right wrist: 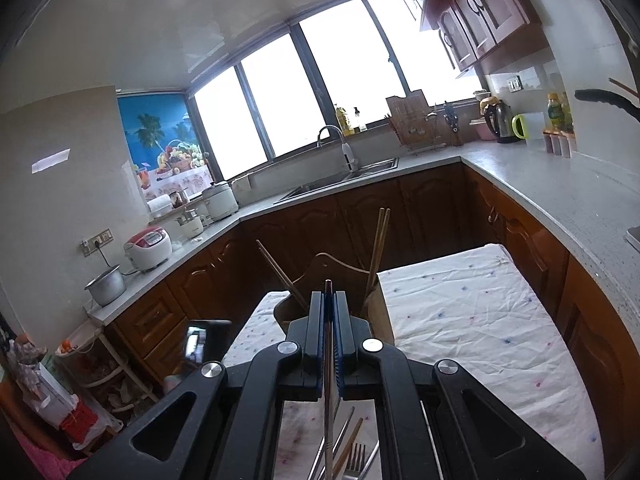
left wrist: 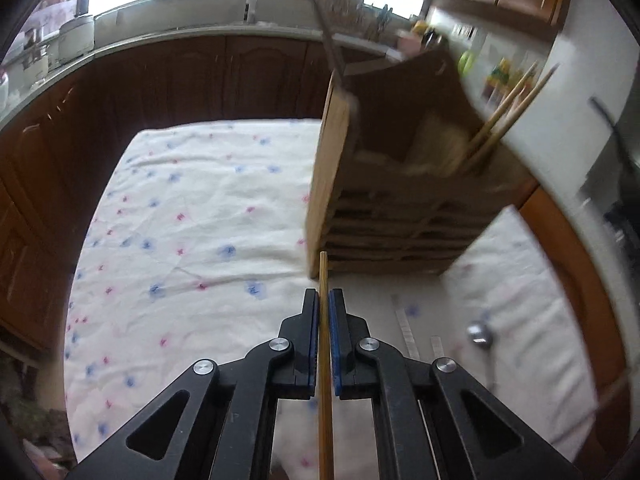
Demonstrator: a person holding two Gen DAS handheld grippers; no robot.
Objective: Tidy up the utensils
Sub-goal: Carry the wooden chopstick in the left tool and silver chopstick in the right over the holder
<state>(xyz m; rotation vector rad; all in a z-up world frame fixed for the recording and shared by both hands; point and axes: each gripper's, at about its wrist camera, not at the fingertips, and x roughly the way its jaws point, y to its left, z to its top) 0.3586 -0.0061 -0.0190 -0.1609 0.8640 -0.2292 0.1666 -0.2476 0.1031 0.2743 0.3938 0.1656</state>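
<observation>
1. The left tongs [left wrist: 324, 300] are closed on a bamboo chopstick [left wrist: 325, 344], which runs straight along the gap between the blue pads and pokes out a little past the tips.
2. Just beyond that chopstick's tip, slightly to the right, stands a wooden utensil holder [left wrist: 396, 200] on the surface [left wrist: 192, 216], which is covered with a white cloth dotted in blue and pink.
3. The holder looks blurred; two light chopsticks [left wrist: 508, 108] lean out of its far right compartment, and a dark thin utensil [left wrist: 324, 28] rises from its far left corner.
4. To the right of the left tongs, near their base, a metal spoon [left wrist: 480, 336] lies on the cloth, its bowl blurred.
5. The right tongs [right wrist: 329, 300] are clamped on a thin metal utensil [right wrist: 328, 400], its tip showing just past the fingertips; what kind of utensil it is cannot be told.
6. Directly ahead of the right tongs sits the same holder [right wrist: 376, 316], largely hidden behind them, with a pair of chopsticks [right wrist: 378, 248] upright on the right side and another pair [right wrist: 280, 272] tilted to the left.
7. Beneath the right tongs, near their base, lie a fork [right wrist: 356, 460] and several other loose utensils [right wrist: 344, 436] on the cloth.
</observation>
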